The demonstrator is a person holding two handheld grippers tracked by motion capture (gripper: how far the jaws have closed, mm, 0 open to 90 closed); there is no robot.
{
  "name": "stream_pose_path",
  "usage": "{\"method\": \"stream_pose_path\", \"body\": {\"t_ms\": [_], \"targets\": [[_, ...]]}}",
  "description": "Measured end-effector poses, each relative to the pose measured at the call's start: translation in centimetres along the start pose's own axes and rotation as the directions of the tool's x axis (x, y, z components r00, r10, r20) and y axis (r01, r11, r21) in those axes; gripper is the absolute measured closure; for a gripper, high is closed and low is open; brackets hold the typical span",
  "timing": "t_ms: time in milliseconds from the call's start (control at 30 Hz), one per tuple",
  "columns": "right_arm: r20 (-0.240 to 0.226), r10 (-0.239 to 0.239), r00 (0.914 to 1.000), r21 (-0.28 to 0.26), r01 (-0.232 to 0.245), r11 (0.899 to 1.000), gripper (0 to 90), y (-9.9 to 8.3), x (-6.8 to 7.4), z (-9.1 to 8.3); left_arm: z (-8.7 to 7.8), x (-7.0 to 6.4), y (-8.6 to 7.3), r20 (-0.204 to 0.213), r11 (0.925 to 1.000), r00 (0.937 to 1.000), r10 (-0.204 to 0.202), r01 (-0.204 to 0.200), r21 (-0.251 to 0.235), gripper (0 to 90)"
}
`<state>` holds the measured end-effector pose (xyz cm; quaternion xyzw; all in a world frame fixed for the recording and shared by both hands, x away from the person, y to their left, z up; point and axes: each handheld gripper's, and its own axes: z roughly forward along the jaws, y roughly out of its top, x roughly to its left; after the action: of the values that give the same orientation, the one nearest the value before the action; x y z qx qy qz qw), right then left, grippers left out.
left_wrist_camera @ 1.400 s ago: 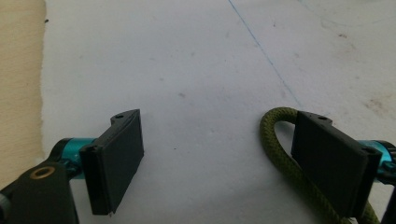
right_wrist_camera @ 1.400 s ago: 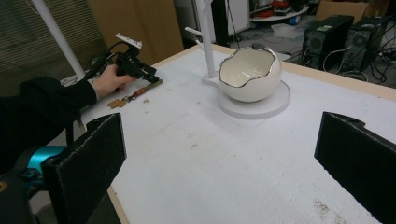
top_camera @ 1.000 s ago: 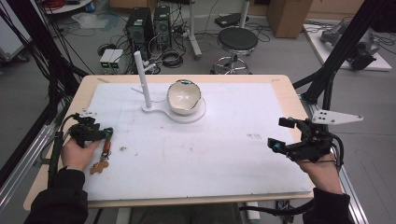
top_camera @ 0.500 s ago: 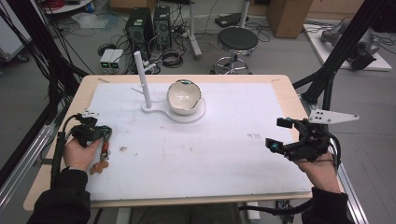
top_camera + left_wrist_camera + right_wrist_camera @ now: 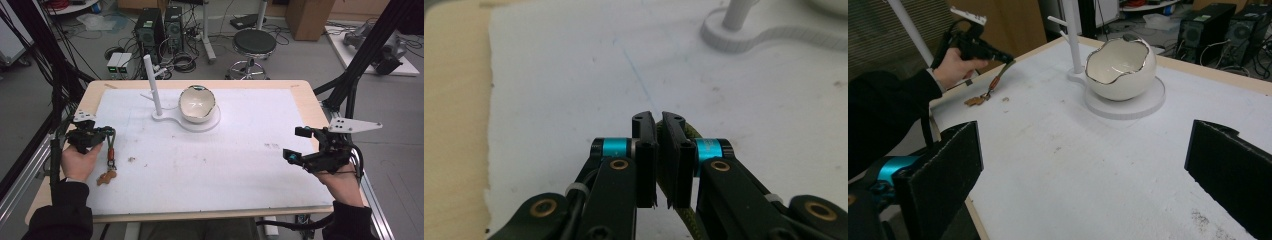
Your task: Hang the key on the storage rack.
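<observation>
At the table's left edge, my left gripper [image 5: 102, 134] clamps the olive cord [image 5: 110, 145] of a keychain [image 5: 106, 176]; it hangs limp and light, best held by that cord. My right gripper [image 5: 298, 145] gapes, holding nothing.

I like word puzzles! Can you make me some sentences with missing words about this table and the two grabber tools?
1. The left gripper has its fingers shut on an olive-green ____ with a brown charm.
2. The fingers of the right gripper are wide ____.
3. The white eggshell-shaped ceramic bowl sits on a round white ____.
4. The tall white plastic peg stands to the ____ of the bowl in the high view.

Missing words: cord; open; base; left
</observation>
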<state>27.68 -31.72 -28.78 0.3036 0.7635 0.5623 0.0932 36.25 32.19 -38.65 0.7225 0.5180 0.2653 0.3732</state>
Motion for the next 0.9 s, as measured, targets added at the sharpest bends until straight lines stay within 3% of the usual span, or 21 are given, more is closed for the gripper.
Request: {"method": "stream_pose_path", "body": {"t_ms": [200, 267, 500, 733, 900], "targets": [[-0.005, -0.01, 0.9999, -0.004, 0.01, 1.0, 1.0, 0.2, 0.4, -0.1, -3.5, -1.0, 2.0, 0.056, 0.9933, 0.9982, 0.022, -0.015, -0.114, 84.6], [-0.01, -0.012, 0.9999, -0.001, 0.012, 1.0, 1.0, 0.3, 0.6, 0.1, -4.6, -1.6, 2.8, 0.071, 0.9894, 0.9961, 0.053, -0.043, -0.139, 84.6], [-0.013, -0.024, 0.9996, 0.0, 0.024, 1.0, 1.0, 0.5, 0.9, 0.3, -8.4, -3.7, 5.6, 0.089, 0.9635, 0.9865, 0.137, -0.112, -0.243, 84.6], [-0.017, -0.022, 0.9996, 0.006, 0.022, 1.0, 1.0, 0.5, 0.9, 0.5, -10.4, -4.7, 7.4, 0.085, 0.9449, 0.98, 0.18, -0.148, -0.292, 84.6], [-0.02, -0.024, 0.9995, 0.004, 0.024, 1.0, 1.0, 0.5, 0.9, 0.5, -10.8, -4.9, 7.6, 0.09, 0.9416, 0.9783, 0.187, -0.152, -0.3, 84.6]]}}
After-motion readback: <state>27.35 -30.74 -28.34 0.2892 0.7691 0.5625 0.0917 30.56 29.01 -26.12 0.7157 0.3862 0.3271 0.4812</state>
